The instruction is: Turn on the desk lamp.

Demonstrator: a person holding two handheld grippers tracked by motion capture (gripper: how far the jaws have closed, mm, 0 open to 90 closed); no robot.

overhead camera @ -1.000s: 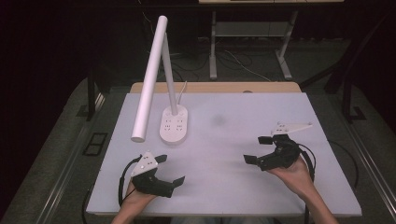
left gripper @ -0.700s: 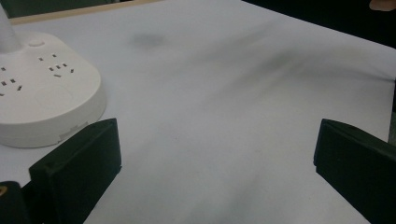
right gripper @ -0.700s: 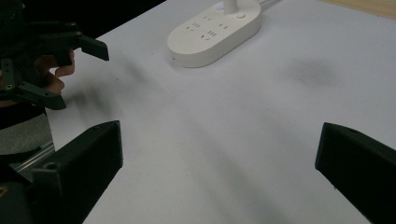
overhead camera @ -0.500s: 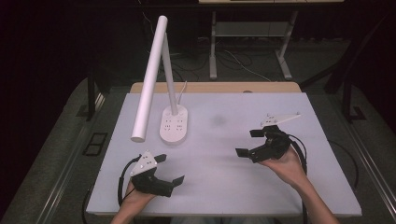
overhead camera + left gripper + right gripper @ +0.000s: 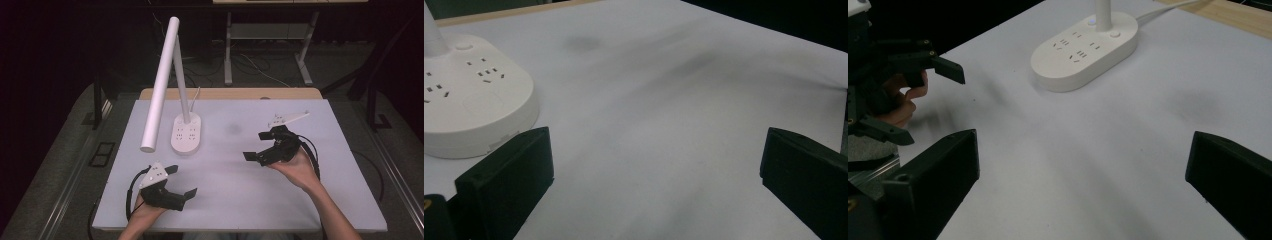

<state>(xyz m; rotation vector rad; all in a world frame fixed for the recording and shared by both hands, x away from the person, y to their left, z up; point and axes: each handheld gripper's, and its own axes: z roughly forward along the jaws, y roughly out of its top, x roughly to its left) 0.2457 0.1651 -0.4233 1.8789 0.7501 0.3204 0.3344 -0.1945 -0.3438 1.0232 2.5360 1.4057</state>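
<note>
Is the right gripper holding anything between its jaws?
No, in the right gripper view the right gripper has its jaws wide apart over bare white table.

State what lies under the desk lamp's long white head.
Under the lamp head lies bare white table left of the lamp base. Its underside, facing down, is hidden.

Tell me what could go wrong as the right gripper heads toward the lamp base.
The lamp head leans out over the table past its base, so a raised right gripper might knock it. The cord trails off the base's far end and could snag. Both grippers' jaws stand wide open; the left gripper sits close by, and the two could collide.
</note>
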